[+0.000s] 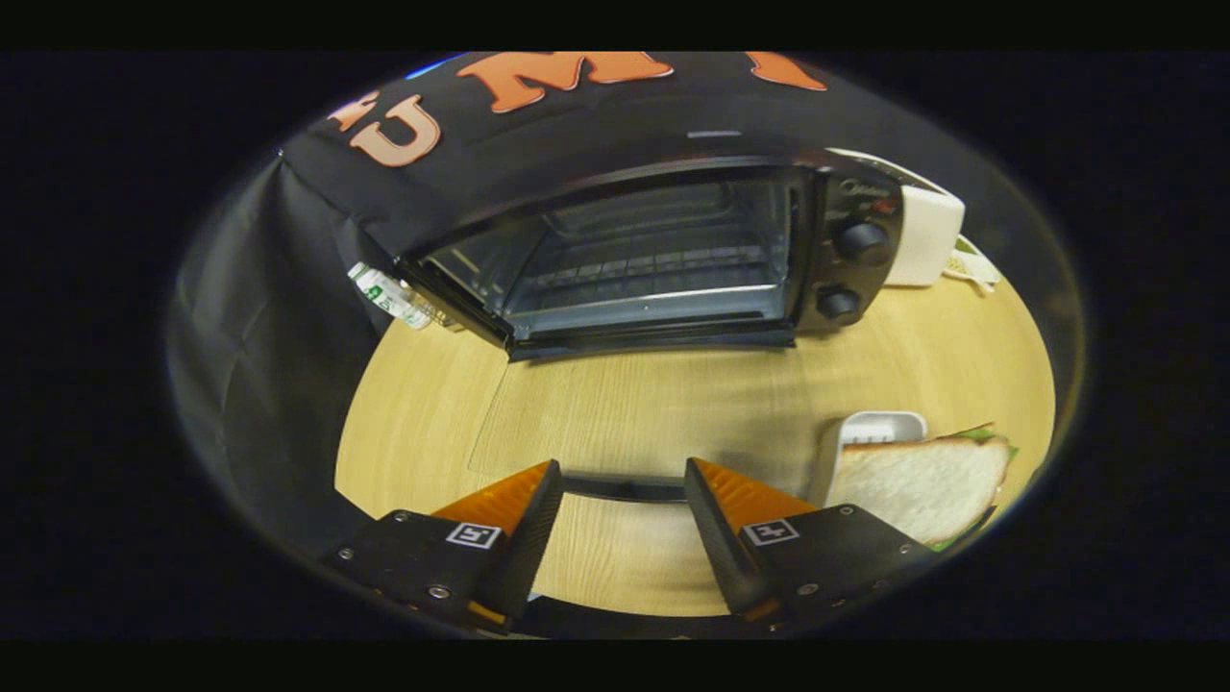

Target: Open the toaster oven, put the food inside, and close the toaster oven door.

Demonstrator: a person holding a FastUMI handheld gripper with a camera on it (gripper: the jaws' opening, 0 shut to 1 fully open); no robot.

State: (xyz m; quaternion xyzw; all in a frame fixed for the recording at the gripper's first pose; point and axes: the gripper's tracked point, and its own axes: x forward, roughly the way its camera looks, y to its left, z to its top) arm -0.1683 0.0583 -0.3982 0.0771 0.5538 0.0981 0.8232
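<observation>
A: What is difficult to see here?

B: The open door (625, 423) of the toaster oven (653, 255) is glass and lies flat on the wooden table (922, 356), so it is almost transparent; mainly its outline and the dark handle bar (625, 487), which runs across just ahead of the fingertips, are visible. The sandwich (922, 485) to the right of the gripper is partly cut off, and the right finger covers its near corner. Behind the oven, on its left, a small bottle (389, 296) is half hidden, and on its right stands a white box (927, 235) that cannot be identified.

A: What do the containers hold?

B: The oven cavity beyond the fingers shows a wire rack (653, 269) and no food. The sandwich lies on a white tray (870, 432), with some green at its edge.

A: And the gripper?

B: The gripper (625, 509) is low over the table and points at the oven. Its fingers stand wide apart and hold nothing; between them one sees the table and the handle bar.
</observation>
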